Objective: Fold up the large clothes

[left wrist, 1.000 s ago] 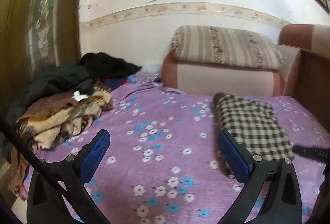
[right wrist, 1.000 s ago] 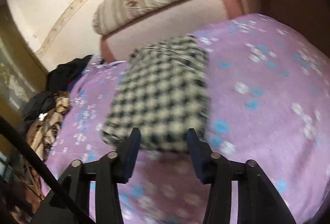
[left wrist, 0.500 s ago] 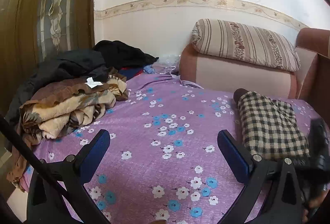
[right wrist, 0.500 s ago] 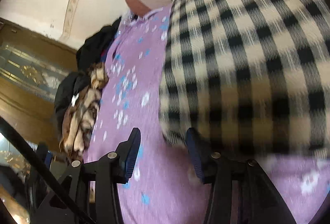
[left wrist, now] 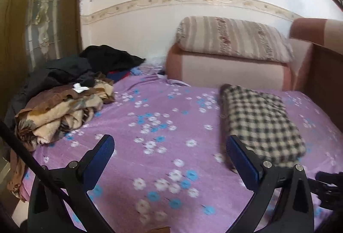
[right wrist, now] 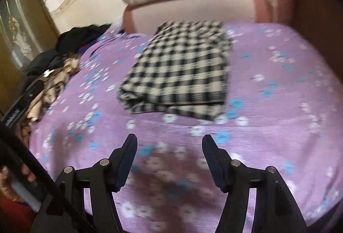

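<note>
- Purple flowered bedsheet fills both views, pink upholstered headboard block with a striped beige pillow at upper right of the left-wrist frame, cream wall behind.
- Folded black-and-cream checked garment lies flat at centre of the right-wrist view, near the headboard — a tidy rectangle, thick in layers, loose lower-left corner curling.
- Left gripper: jaws spread wide, nothing between them, just sheet below.
- Right gripper: jaws opening, nothing between them; checked garment sits well beyond the tips.
- Heap of unfolded clothes at left edge — brown-and-tan fleecy garment on top, black jackets behind it.
- Judgement: fleecy piece looks soft, bulky, limp, not fragile or slippery; likely sags and drags when lifted.
- Best hold probably a hem or shoulder edge, one claw each side, pinching a single layer rather than the bunched middle.
</note>
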